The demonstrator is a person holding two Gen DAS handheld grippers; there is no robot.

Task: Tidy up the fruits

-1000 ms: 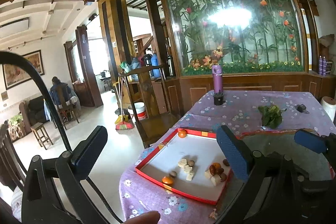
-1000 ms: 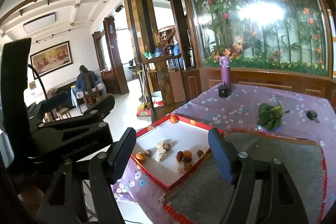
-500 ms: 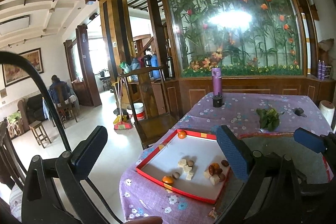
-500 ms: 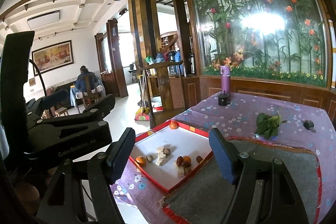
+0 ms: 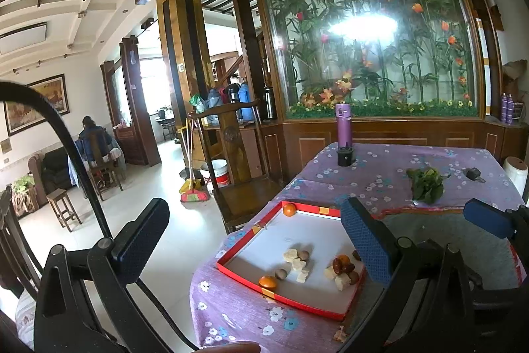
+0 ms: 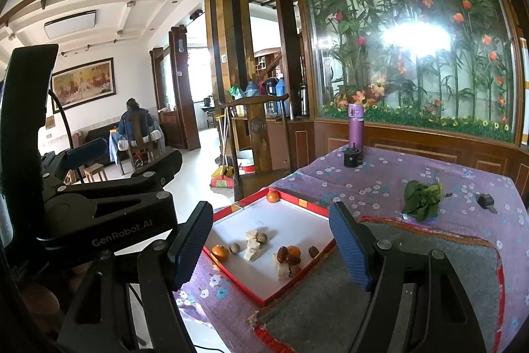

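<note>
The left claw [image 5: 254, 243] hangs above the counter's [image 5: 380, 174] left edge, its 2 fingers wide apart and gripping nothing. Just right of it, the red-rimmed tray [image 6: 264, 293] lies on the purple floral cloth, holding 3 oranges [image 6: 220, 252], brown nuts [image 6: 234, 247] and pale chunks [image 6: 253, 243] loosely clustered. The right claw [image 6: 271, 248] hovers over the tray, fingers likewise spread and empty. Farther right lie leafy greens [image 6: 421, 197], with a purple bottle [image 6: 355, 129] behind.
</note>
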